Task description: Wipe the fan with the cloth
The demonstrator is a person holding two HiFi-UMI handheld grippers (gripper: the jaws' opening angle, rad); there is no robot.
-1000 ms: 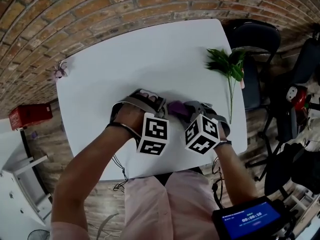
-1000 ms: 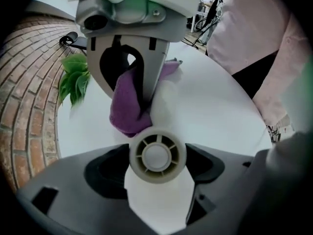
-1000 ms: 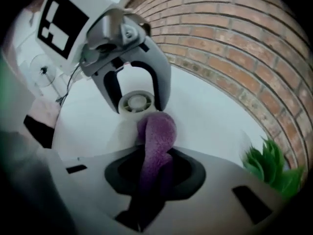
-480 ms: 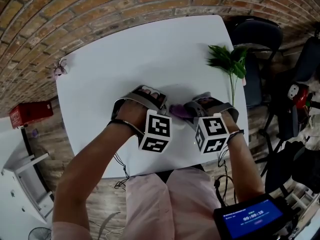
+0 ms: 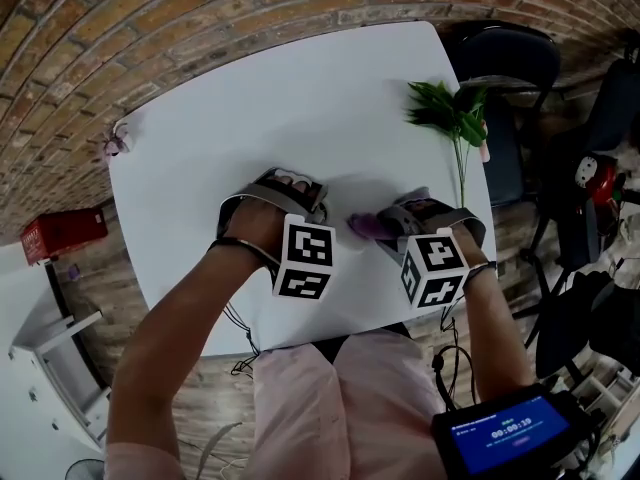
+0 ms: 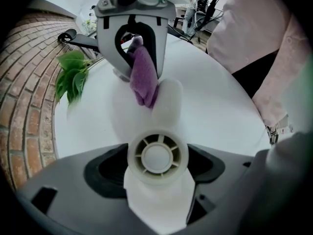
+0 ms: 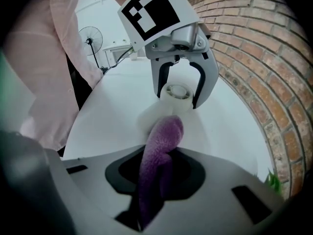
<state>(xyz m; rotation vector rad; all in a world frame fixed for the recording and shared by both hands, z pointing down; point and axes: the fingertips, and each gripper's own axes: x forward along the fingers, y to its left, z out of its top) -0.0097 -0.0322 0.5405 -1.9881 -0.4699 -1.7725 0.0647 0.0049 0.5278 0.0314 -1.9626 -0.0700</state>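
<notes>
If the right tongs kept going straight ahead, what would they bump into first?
The white fan, probably: the purple cloth in the right tongs seems to touch it; the left tongs hold it beyond.

Fuzzy, matt purple cloth (image 7: 159, 151); smooth, matt white plastic fan (image 6: 157, 155); smooth white table (image 5: 250, 118); rough brick wall (image 5: 150, 28).

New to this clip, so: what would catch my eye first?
Two marker-cubed tools meet over the near middle of the white table: the left tool grips a white fan by its hub, and the right tool holds a purple cloth at one blade. A green leafy sprig lies at the table's right edge.
</notes>
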